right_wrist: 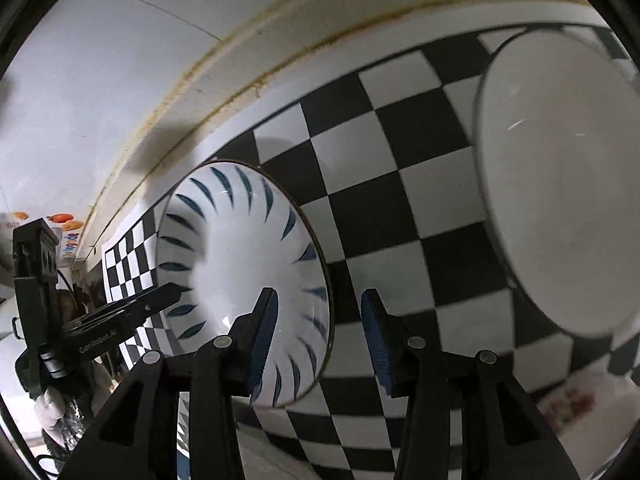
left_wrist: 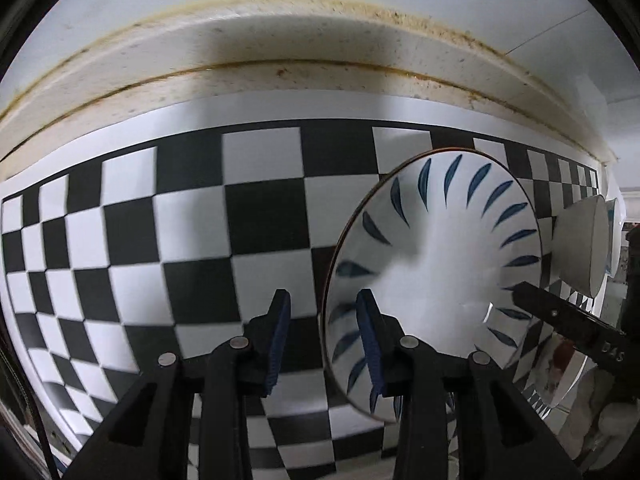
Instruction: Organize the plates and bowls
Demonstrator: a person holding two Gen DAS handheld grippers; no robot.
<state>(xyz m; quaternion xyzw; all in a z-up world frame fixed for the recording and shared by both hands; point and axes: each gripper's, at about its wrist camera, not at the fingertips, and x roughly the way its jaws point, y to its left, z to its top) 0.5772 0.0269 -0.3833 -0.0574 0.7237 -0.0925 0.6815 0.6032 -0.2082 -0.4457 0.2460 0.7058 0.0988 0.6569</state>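
A white bowl with blue leaf strokes (left_wrist: 432, 264) (right_wrist: 240, 264) rests on a black-and-white checkered mat (left_wrist: 192, 240) (right_wrist: 400, 220). My left gripper (left_wrist: 323, 294) straddles the bowl's left rim, one pad inside and one outside, with a gap on both sides. My right gripper (right_wrist: 319, 292) straddles the opposite rim the same way, and neither of its pads touches. Each view shows the other tool reaching over the bowl: the right gripper's finger (left_wrist: 532, 300) and the left gripper's finger (right_wrist: 132, 308).
A plain white bowl (right_wrist: 560, 200) (left_wrist: 580, 248) sits on the mat to the right of the leaf bowl. A piece with a floral pattern (right_wrist: 568, 404) (left_wrist: 560, 360) lies near the mat's front right edge. A stained cream ledge (left_wrist: 280, 52) and the wall run behind the mat.
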